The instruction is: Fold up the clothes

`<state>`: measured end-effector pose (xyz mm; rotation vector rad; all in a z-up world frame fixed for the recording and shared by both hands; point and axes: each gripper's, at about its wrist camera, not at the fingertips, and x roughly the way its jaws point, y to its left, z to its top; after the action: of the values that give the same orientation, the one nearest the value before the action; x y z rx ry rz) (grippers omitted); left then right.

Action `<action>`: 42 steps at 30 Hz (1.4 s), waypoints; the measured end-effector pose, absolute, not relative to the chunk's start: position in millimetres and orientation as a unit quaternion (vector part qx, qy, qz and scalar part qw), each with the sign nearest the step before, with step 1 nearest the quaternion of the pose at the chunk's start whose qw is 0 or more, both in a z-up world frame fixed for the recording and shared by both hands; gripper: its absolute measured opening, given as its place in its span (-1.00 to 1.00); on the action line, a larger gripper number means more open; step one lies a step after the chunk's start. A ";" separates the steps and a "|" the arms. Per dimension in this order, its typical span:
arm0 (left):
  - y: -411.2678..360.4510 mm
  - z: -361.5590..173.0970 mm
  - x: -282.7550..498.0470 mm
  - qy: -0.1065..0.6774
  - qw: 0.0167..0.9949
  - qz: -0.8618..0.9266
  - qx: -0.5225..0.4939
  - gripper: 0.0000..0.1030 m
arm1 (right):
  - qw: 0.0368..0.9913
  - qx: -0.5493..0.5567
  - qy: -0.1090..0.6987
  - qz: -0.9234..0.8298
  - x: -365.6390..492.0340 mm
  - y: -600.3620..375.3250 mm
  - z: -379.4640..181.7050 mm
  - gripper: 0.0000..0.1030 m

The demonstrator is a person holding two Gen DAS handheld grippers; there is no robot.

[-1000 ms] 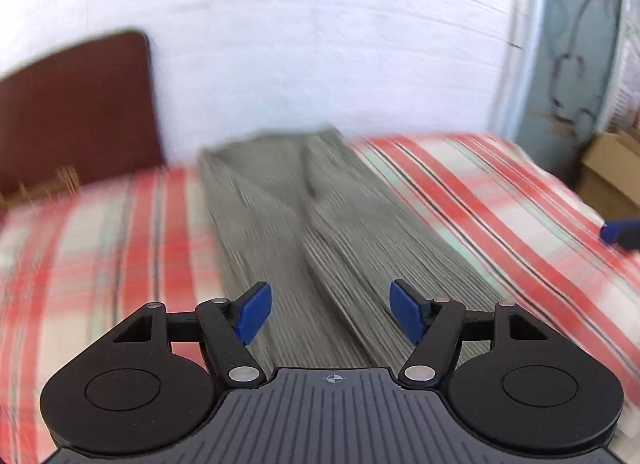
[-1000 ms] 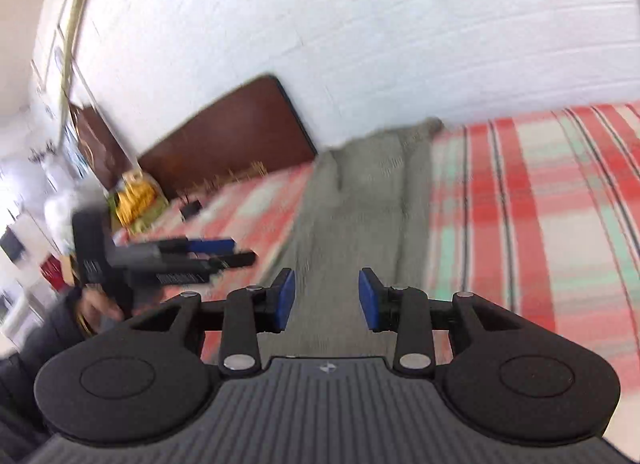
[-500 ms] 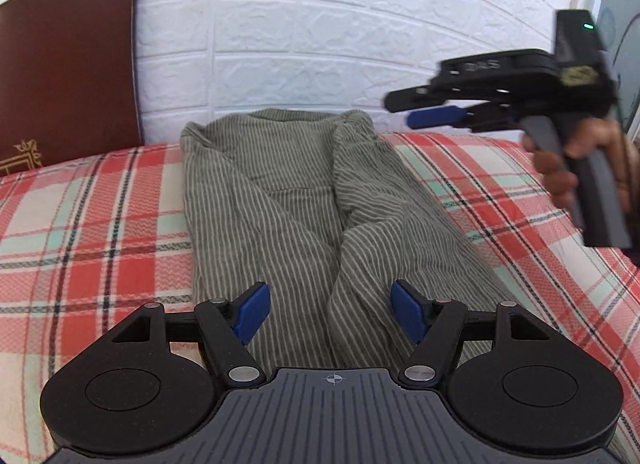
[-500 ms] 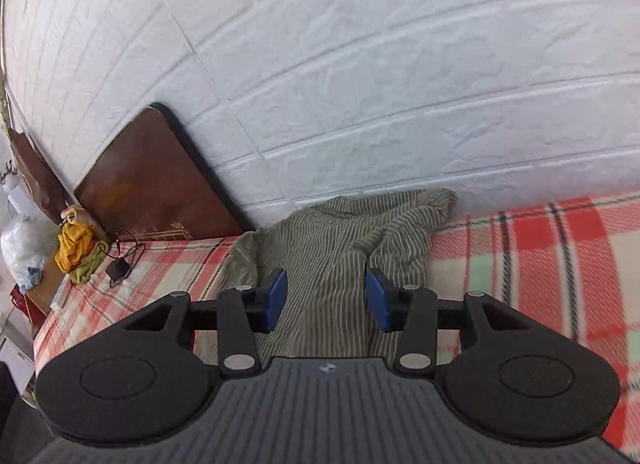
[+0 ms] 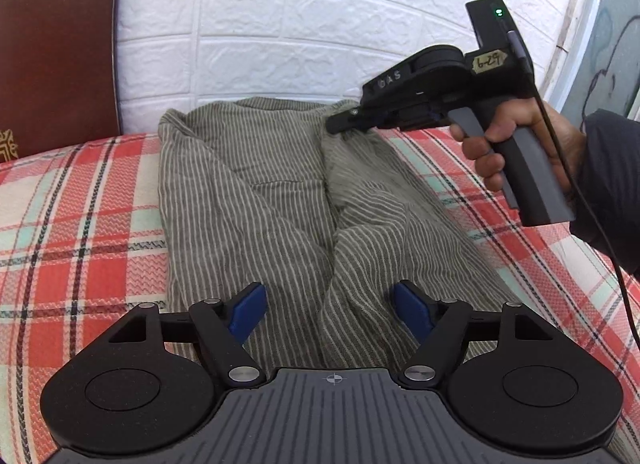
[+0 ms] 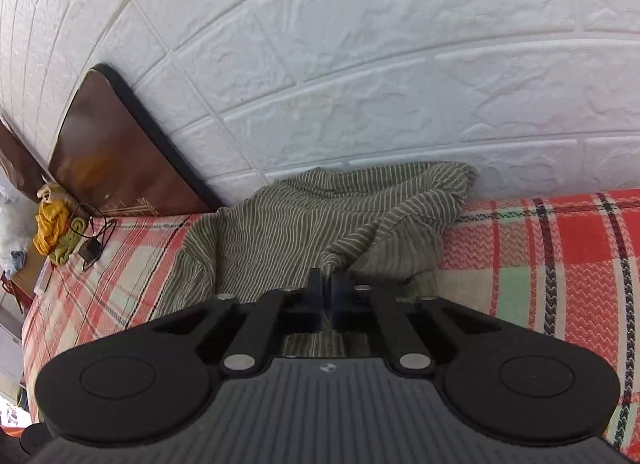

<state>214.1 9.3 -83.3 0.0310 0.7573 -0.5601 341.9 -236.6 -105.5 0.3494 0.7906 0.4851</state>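
Note:
A grey-green striped garment (image 5: 280, 208) lies lengthwise on the red plaid bed cover (image 5: 80, 224), its far end bunched against the white wall. My left gripper (image 5: 330, 314) hovers open over the garment's near part, blue pads apart with cloth below them. In the left wrist view my right gripper (image 5: 340, 124), held by a hand (image 5: 516, 144), is shut on the garment's far right corner. The right wrist view shows that gripper (image 6: 329, 288) pinching a fold of the striped garment (image 6: 320, 224) between its closed fingers.
A brown headboard (image 5: 52, 52) stands at the left against the white brick wall (image 5: 320, 24). Past the bed's left edge lie yellow and green cloths (image 6: 52, 232) and a black charger with cable (image 6: 90, 248). A cable (image 5: 600, 224) hangs from the right gripper's handle.
My right gripper has come down to the garment's far right corner and shut on it. My left gripper has edged slightly closer to the garment and stayed open.

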 end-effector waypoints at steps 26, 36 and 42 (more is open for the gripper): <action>-0.3 -71.6 225.7 0.349 0.895 -0.277 0.015 0.67 | 0.889 0.250 0.338 0.179 325.4 -293.3 -94.5 -0.69; -25.2 -59.6 232.7 0.348 0.895 -0.277 0.035 0.67 | 0.887 0.253 0.338 0.189 333.4 -273.8 -98.8 -0.29; -69.2 -65.3 283.4 0.367 0.904 -0.216 0.027 0.67 | 0.893 0.251 0.335 0.163 331.4 -300.8 -93.6 -0.29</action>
<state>283.4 -69.2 -65.3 0.0557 0.7593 -0.4457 331.4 -300.8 -93.6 0.5204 0.6956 0.3381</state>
